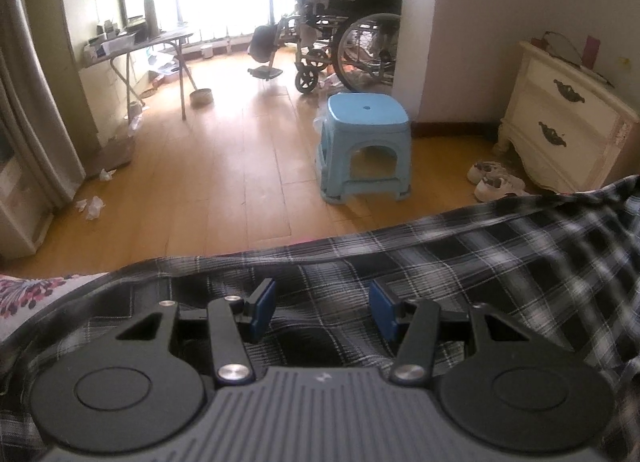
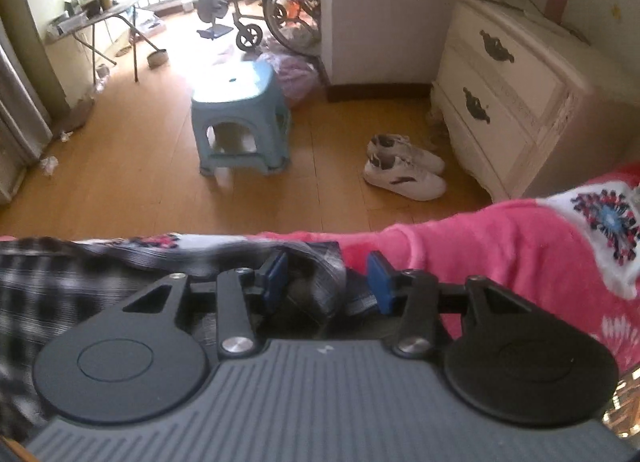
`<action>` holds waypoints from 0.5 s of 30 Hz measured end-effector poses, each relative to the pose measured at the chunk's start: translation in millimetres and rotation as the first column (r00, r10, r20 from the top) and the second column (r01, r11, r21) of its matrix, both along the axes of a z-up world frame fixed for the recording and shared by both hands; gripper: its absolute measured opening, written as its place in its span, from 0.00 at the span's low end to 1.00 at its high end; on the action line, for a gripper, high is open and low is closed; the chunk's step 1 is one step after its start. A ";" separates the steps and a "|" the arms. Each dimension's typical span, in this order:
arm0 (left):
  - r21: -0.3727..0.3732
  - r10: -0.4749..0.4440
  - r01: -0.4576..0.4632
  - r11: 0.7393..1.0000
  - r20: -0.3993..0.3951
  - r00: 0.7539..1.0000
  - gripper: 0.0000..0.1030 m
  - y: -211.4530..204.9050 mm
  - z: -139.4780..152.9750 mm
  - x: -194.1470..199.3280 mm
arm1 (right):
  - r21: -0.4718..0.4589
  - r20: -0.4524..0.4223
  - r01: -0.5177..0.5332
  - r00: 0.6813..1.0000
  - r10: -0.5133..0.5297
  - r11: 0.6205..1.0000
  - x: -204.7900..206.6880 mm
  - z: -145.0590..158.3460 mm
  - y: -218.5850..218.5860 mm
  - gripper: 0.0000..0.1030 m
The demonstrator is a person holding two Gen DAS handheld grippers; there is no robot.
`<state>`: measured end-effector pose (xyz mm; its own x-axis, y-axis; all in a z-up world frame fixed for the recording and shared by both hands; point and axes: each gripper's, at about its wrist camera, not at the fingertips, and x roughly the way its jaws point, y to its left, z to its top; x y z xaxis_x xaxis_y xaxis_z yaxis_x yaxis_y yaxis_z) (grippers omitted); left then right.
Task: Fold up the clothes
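At the bed edge I'm seeing left gripper [image 1: 322, 310] hovering wide over plaid shirt [image 1: 460, 262]; right gripper [image 2: 327, 280] gaping around its hem, blanket [image 2: 500, 246] at 3 o'clock.

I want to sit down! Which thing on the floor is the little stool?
Look at the wooden floor between the bed and the cream bedside cabinet. The stool stands out in the open, left of a pair of white sneakers. It is the only light blue thing there, square-topped plastic with a small hole in the seat.
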<state>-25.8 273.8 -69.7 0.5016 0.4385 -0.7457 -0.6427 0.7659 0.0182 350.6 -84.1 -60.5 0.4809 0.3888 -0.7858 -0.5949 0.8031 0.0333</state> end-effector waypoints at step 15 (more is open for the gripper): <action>0.003 0.023 -0.023 1.000 -0.042 0.999 0.51 -3.6 -7.2 6.6 | -0.051 0.118 -0.006 0.993 0.012 0.999 -25.5 -29.1 -18.8 0.01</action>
<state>-19.2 270.2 -76.9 0.4594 0.4513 -0.7650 -0.6588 0.7508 0.0472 325.1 -102.9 -89.6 0.5682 0.3547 -0.7425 -0.5997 0.7963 -0.0786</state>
